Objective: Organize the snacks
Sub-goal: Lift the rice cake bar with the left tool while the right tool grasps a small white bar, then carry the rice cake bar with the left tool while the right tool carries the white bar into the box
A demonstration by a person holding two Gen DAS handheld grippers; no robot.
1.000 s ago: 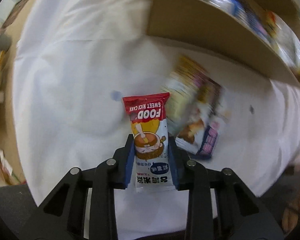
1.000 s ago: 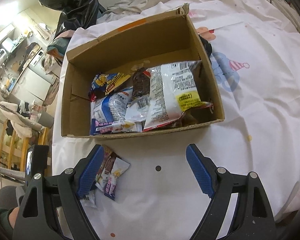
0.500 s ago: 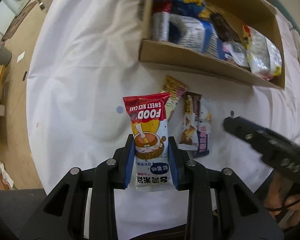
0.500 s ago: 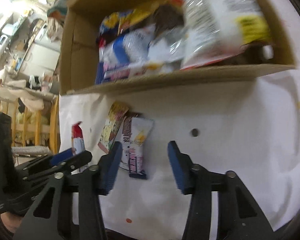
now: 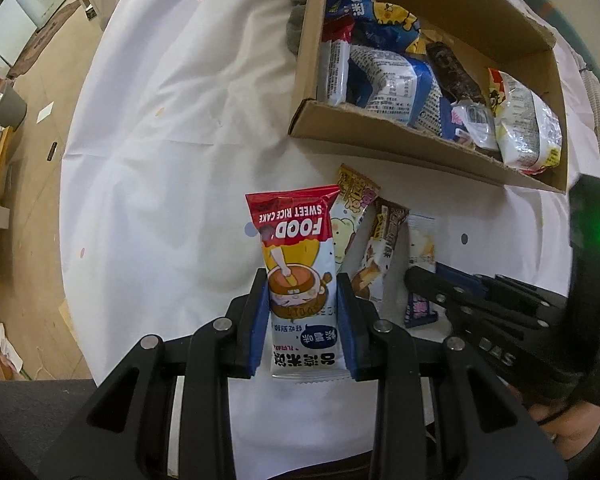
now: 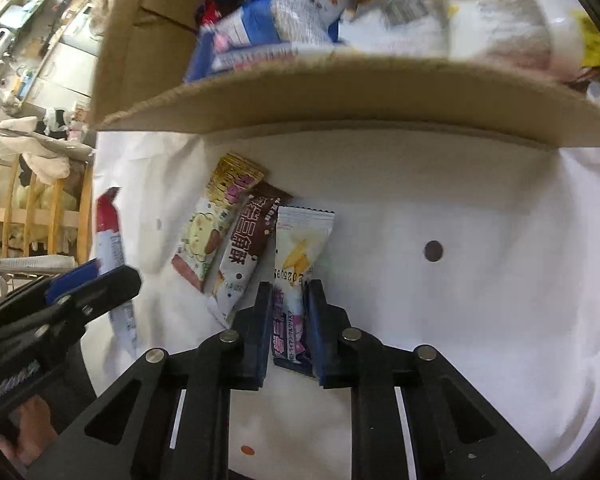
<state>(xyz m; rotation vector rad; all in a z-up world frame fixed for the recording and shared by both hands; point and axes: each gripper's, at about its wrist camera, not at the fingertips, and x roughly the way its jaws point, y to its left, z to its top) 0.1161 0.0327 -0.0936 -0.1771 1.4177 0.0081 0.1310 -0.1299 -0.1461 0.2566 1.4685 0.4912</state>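
Two packets gripped: rice cake packet (image 5: 300, 264) by left gripper (image 5: 302, 320), white-purple packet (image 6: 296, 280) by right gripper (image 6: 288, 328); white cloth (image 5: 172, 160), cardboard box (image 5: 380, 136), wood floor (image 5: 28, 92) noted.

You get even, soft indoor light with faint shadows; the white cloth (image 5: 160, 152) is bright, nearly washed out. Fisheye bending darkens every corner, and your right view smears the cardboard box (image 6: 340, 92) with motion blur

Red-white rice cake packet (image 5: 298, 276) upright, lifted off white sheet. Three packets side by side on sheet near box: yellow (image 6: 214, 220) leftmost, brown (image 6: 248, 248) middle, white-purple (image 6: 298, 264) rightmost. Cardboard box (image 5: 400, 140) beyond, snacks piled inside.
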